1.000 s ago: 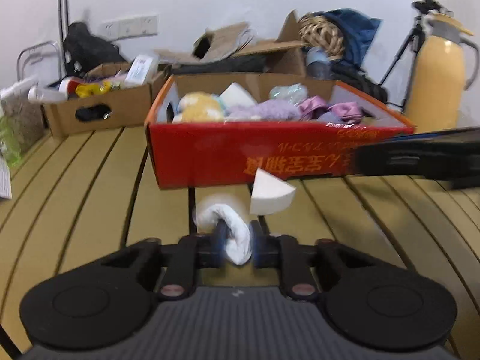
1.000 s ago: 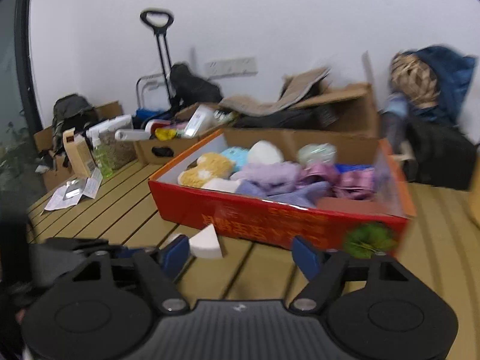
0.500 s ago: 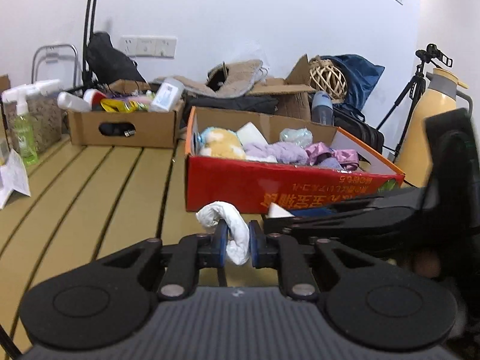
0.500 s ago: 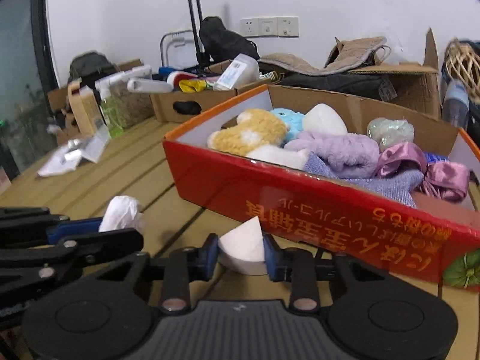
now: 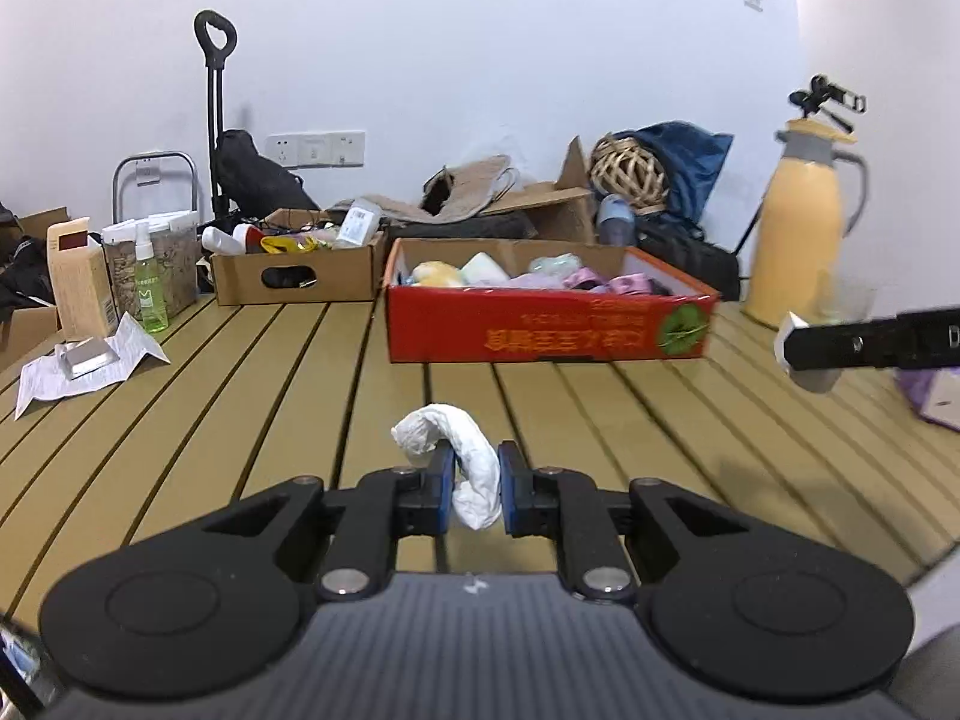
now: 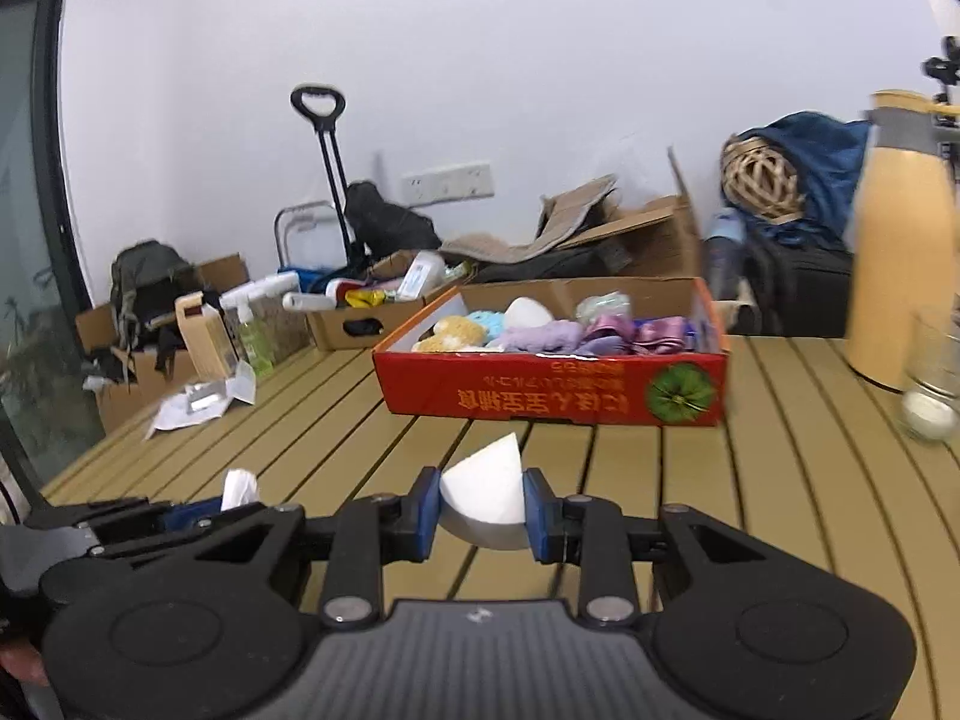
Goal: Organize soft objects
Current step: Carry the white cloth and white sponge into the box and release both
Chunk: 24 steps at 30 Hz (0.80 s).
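Observation:
My left gripper (image 5: 471, 489) is shut on a crumpled white cloth (image 5: 456, 450) and holds it above the slatted wooden table (image 5: 240, 396). My right gripper (image 6: 480, 507) is shut on a white wedge-shaped sponge (image 6: 485, 489), also above the table. The sponge and right gripper show at the right edge of the left wrist view (image 5: 804, 354). The left gripper with the cloth (image 6: 239, 487) shows at lower left of the right wrist view. A red cardboard box (image 5: 540, 324) holding several soft toys and cloths stands farther back; it also shows in the right wrist view (image 6: 552, 396).
A brown box of bottles (image 5: 294, 273) stands left of the red box. A yellow thermos (image 5: 798, 240) and a glass (image 6: 933, 378) stand at the right. Papers, a carton and a spray bottle (image 5: 147, 294) lie at the left. Bags and boxes line the wall.
Both grippers have pulled back from the red box and risen, each keeping its object. The right gripper closed on the white sponge a second ago and has carried it off to the right.

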Each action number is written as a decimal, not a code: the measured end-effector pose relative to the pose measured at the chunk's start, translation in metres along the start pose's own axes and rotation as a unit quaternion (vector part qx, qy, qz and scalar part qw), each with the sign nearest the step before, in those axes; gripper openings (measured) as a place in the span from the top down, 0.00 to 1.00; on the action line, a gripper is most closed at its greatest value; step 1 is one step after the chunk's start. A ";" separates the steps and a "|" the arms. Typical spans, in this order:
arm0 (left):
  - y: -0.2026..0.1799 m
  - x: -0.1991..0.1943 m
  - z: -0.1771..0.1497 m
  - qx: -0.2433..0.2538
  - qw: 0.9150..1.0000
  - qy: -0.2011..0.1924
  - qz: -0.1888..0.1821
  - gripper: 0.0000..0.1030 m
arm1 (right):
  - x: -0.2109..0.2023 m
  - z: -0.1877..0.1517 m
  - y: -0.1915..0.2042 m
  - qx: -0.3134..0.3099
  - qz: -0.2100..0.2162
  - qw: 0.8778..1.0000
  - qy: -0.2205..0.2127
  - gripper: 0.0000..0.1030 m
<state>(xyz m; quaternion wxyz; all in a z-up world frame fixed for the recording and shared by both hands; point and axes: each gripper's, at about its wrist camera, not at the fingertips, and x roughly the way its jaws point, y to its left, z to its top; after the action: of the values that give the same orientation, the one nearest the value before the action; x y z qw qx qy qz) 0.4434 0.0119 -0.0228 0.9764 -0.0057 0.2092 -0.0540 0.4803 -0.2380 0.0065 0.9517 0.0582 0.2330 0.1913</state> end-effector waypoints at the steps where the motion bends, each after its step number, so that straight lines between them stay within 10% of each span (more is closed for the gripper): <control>1: -0.003 -0.009 0.002 0.003 1.000 -0.008 -0.001 0.85 | -0.011 -0.002 0.001 0.003 0.001 1.000 -0.006 0.73; 14: -0.027 -0.025 0.029 -0.005 0.998 -0.032 -0.061 0.84 | -0.040 0.002 -0.013 0.021 0.028 0.999 -0.036 0.72; 24: -0.015 0.137 0.130 -0.042 0.989 0.005 -0.141 0.84 | 0.130 0.118 -0.070 0.043 0.061 0.997 -0.014 0.71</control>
<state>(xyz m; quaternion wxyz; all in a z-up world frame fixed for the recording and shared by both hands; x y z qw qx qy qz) 0.6196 -0.0188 0.0402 0.9570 -0.0756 0.2130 -0.1819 0.6650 -0.2538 0.0428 0.9380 0.1158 0.2242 0.2375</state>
